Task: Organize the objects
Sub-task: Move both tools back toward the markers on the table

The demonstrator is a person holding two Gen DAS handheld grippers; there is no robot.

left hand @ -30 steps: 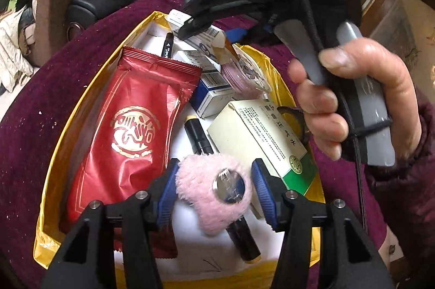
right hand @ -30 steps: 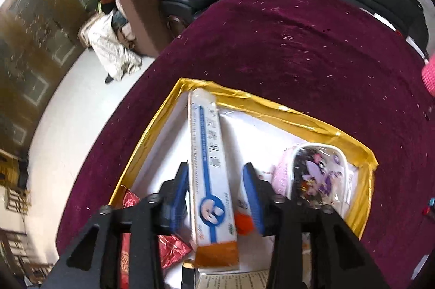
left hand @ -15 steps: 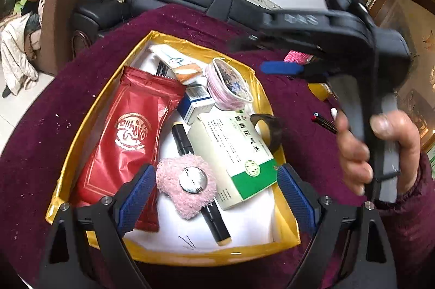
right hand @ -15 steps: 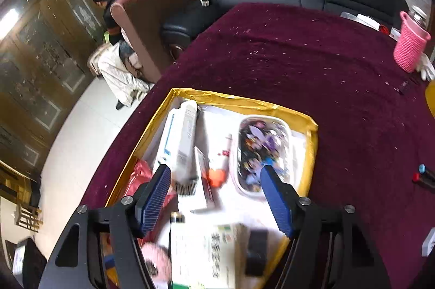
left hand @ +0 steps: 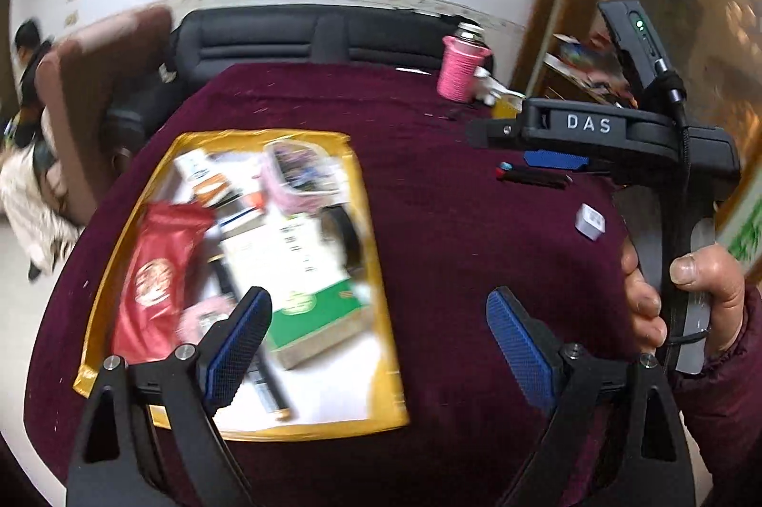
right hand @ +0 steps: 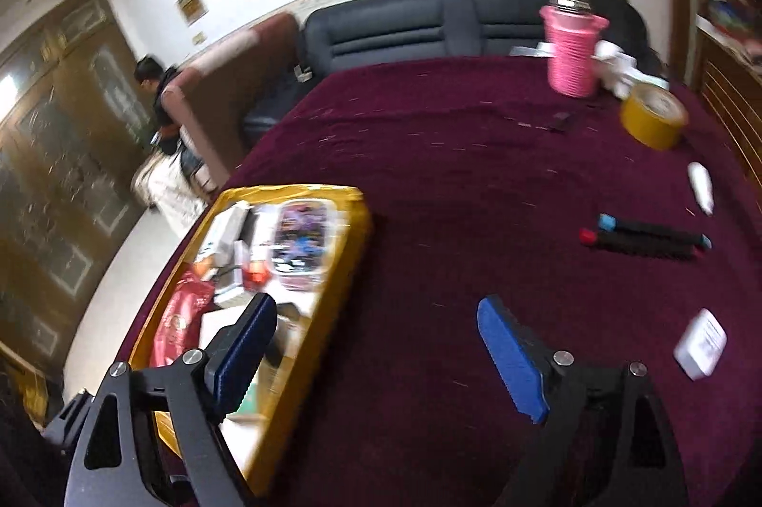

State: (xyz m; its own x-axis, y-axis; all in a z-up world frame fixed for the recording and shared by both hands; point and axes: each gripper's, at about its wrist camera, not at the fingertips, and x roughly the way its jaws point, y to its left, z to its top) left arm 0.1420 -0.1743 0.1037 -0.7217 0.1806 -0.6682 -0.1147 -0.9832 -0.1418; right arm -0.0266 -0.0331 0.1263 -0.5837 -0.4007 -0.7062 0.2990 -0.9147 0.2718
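A gold-rimmed tray (left hand: 372, 249) on the dark red tablecloth holds a red pouch (left hand: 152, 268), a green-and-white box (left hand: 305, 278), a pink fluffy item (left hand: 205, 311), a pink-edged clear case (left hand: 300, 173) and other small packs. My left gripper (left hand: 378, 297) is open and empty, above the tray's right rim. My right gripper (right hand: 376, 302) hovers over the cloth right of the tray (right hand: 343, 268); its jaws are opening with nothing between them. Two black markers (right hand: 643, 240) and a small white box (right hand: 700, 342) lie on the cloth to the right.
A pink cup (right hand: 571, 49), a yellow tape roll (right hand: 652, 116) and a white tube (right hand: 702, 187) sit at the table's far right. A hand (left hand: 686, 307) holds the right gripper's handle. A black sofa (right hand: 428, 25) and a seated person (right hand: 152, 87) are beyond the table.
Both grippers let go of their items in the tray, the left the pink fluffy item and the right a long white-and-blue box. They opened, rose and swung right.
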